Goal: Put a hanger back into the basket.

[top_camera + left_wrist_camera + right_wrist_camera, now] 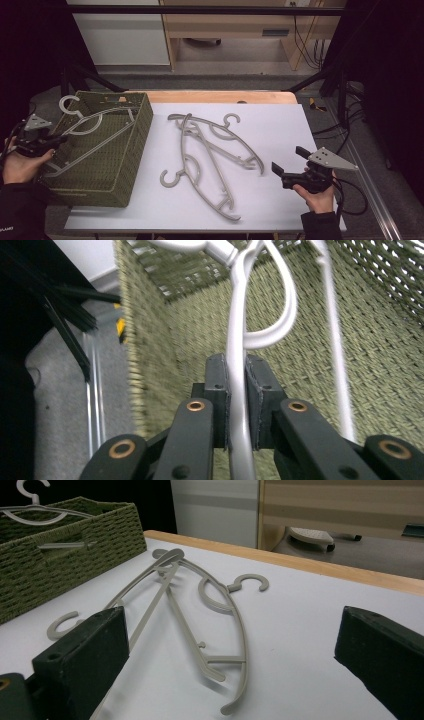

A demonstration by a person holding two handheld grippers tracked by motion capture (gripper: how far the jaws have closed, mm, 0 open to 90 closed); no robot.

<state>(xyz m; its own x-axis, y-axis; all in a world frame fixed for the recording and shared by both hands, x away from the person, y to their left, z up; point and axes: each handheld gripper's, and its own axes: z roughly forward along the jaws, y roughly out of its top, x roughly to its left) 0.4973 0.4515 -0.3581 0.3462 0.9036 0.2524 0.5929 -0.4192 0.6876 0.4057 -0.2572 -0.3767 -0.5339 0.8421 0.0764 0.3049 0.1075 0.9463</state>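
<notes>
while the left gripper (pixel 42 142) clenches the pale hanger (pixel 87 135) over the green woven basket (pixel 131 150) at the table's left edge, the right gripper (pixel 287 162) hangs released near the right, beside two hangers (pixel 210 160) crossed on the white table (pixel 280 125).

Pale grey plastic hanger (pixel 95 131) lies tilted inside the woven green basket (pixel 127 165).

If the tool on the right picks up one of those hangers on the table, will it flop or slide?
The hanger probably stays stiff: thin moulded bars, likely plastic. It looks light. Smooth and flat on the white table, it might slide, and could snag the hanger crossing it.
</notes>
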